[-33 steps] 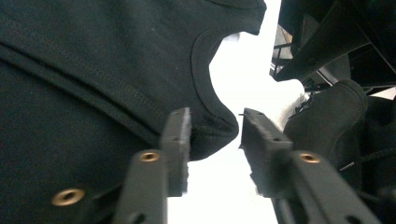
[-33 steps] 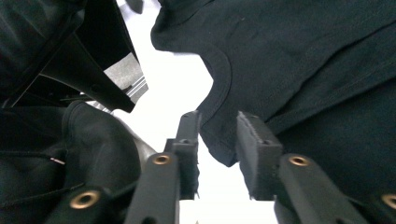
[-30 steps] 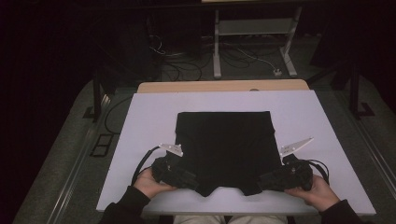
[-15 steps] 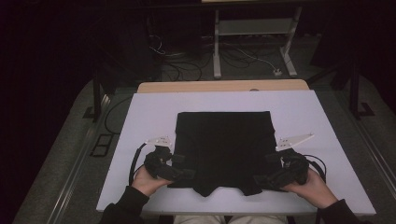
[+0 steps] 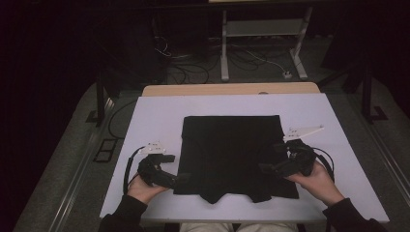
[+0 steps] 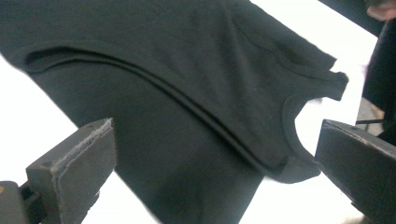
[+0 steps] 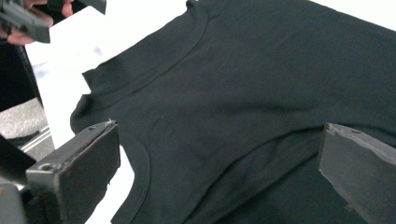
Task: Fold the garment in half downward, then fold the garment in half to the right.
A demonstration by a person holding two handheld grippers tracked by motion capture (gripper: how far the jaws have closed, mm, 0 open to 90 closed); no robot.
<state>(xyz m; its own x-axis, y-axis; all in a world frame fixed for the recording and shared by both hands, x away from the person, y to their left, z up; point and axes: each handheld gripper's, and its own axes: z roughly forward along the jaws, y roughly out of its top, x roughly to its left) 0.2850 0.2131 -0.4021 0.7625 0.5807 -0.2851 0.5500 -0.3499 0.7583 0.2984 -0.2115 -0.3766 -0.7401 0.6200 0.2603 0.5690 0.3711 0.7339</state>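
Observation:
A black sleeveless shirt (image 5: 227,150) lies folded flat on the white table (image 5: 314,111), its neckline toward the near edge. My left gripper (image 5: 175,169) sits at the shirt's left edge and its jaws have just been opening. In the left gripper view, my left gripper (image 6: 215,154) stands wide open above the shirt (image 6: 177,93), gripping nothing. My right gripper (image 5: 270,157) hovers over the shirt's right side, and its jaws have also just opened. The right gripper view shows my right gripper (image 7: 215,158) spread wide above the cloth (image 7: 261,93), clear of it.
A wooden strip (image 5: 232,89) runs along the table's far edge. Beyond it on the dark floor are cables (image 5: 193,72) and a white stand (image 5: 261,29). Bare white tabletop surrounds the shirt on all sides. The other hand and its gripper (image 7: 28,18) show at top left in the right gripper view.
Both grippers opened and let go of the shirt's near corners. The left hand drew off to the left, the right hand rose and shifted farther up the shirt's right side.

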